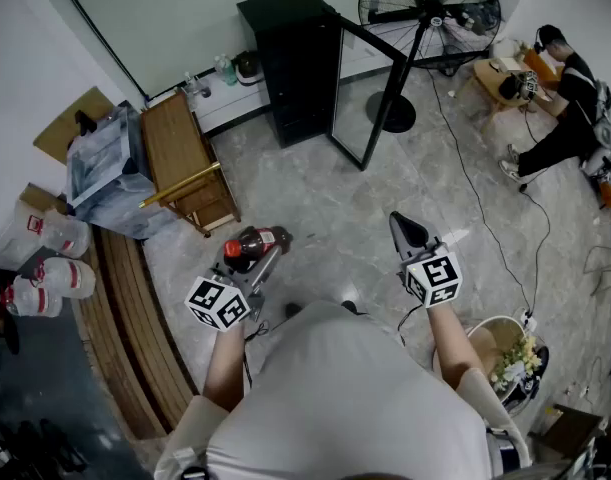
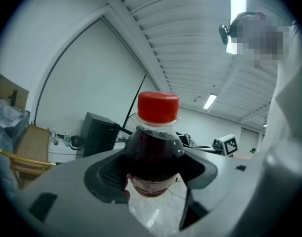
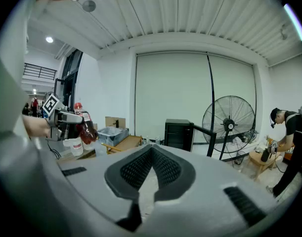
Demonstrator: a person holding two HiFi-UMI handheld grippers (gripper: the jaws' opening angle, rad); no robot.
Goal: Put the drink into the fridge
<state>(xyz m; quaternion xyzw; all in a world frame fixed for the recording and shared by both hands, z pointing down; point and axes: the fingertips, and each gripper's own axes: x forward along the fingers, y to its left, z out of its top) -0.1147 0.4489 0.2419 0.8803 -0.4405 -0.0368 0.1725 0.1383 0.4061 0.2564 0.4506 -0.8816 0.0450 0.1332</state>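
Note:
A bottle of dark red drink (image 1: 251, 245) with a red cap is gripped between the jaws of my left gripper (image 1: 268, 252), held out over the floor. In the left gripper view the bottle (image 2: 153, 154) stands upright between the pads of that gripper (image 2: 153, 171). My right gripper (image 1: 401, 224) is shut and holds nothing; its pads (image 3: 141, 169) meet at the tips. The black fridge (image 1: 295, 63) stands against the far wall with its glass door (image 1: 363, 98) swung open. From the right gripper view I see the bottle (image 3: 84, 125) at left and the fridge (image 3: 178, 134) ahead.
A large fan on a stand (image 1: 430, 8) is right of the fridge, its base near the door. A wooden table (image 1: 185, 163) and a plastic bin (image 1: 103, 163) are at left, large water bottles (image 1: 45, 278) beside them. A person (image 1: 570, 98) sits far right. A basket (image 1: 510, 360) is near my right.

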